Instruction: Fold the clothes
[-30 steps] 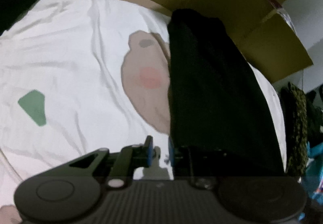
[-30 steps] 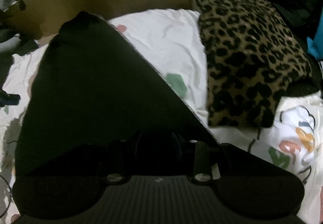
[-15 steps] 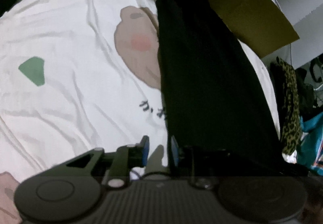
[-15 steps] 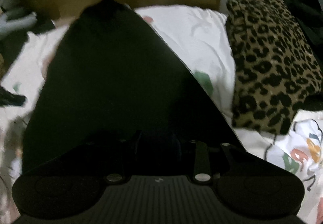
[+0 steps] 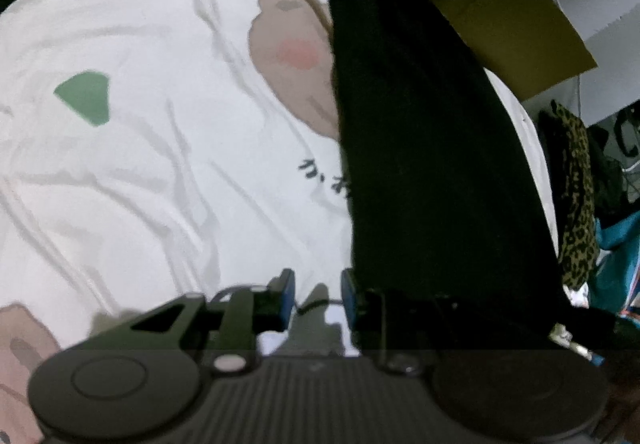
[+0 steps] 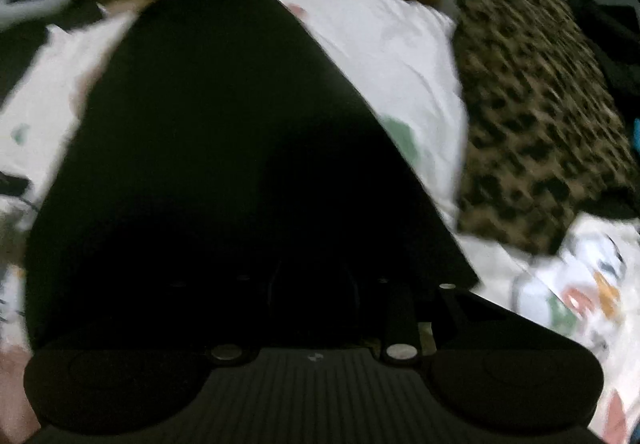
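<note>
A long black garment (image 5: 432, 164) lies stretched over a white printed bedsheet (image 5: 160, 164), running from the far cardboard down to my grippers. My left gripper (image 5: 317, 294) is at the garment's left near corner. Its blue pads (image 5: 286, 290) stand apart, with only sheet and shadow showing between them, and the cloth drapes over the right finger. In the right wrist view the black garment (image 6: 224, 164) rises like a tent to my right gripper (image 6: 316, 296). That gripper's fingers are buried in the dark cloth and seem shut on its near edge.
Brown cardboard (image 5: 520, 12) stands along the far side of the bed. A leopard-print cloth (image 6: 536, 104) lies to the right of the garment, with a teal item (image 5: 616, 256) and dark clutter beyond it. The sheet carries pink, green and lettered prints.
The left gripper's pads have moved apart and the hand has slid back along the sheet, bringing printed lettering into view. The right gripper shifted with the garment, and its picture is now blurred.
</note>
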A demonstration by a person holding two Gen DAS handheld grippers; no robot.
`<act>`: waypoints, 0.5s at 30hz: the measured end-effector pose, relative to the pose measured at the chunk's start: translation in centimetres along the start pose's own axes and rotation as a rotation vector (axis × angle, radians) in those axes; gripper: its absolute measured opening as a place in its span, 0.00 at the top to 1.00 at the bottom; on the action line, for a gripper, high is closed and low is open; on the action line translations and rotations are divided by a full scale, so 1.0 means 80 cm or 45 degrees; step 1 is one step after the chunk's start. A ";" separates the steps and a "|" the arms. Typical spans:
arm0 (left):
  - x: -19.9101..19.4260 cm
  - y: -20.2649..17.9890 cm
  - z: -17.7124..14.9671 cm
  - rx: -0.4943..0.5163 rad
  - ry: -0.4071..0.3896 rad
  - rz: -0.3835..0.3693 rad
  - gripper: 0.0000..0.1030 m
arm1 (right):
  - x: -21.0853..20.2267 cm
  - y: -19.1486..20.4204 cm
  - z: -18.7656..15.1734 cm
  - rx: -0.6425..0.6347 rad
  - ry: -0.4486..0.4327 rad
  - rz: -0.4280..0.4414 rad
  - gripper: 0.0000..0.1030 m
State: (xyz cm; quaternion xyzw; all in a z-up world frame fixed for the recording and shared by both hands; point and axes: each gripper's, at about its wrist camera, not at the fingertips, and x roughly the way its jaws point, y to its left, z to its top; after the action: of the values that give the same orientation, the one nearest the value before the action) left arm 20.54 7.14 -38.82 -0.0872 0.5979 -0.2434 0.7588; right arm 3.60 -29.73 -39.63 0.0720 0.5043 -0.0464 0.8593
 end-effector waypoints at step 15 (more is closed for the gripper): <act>-0.011 0.017 -0.007 -0.020 0.001 0.001 0.74 | 0.048 0.119 0.034 -0.251 0.000 0.197 0.63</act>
State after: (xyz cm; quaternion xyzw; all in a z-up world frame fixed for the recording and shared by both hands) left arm 20.20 8.80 -38.80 -0.0928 0.6000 -0.2387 0.7579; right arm 9.25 -20.85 -40.91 0.0259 0.4994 0.0700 0.8632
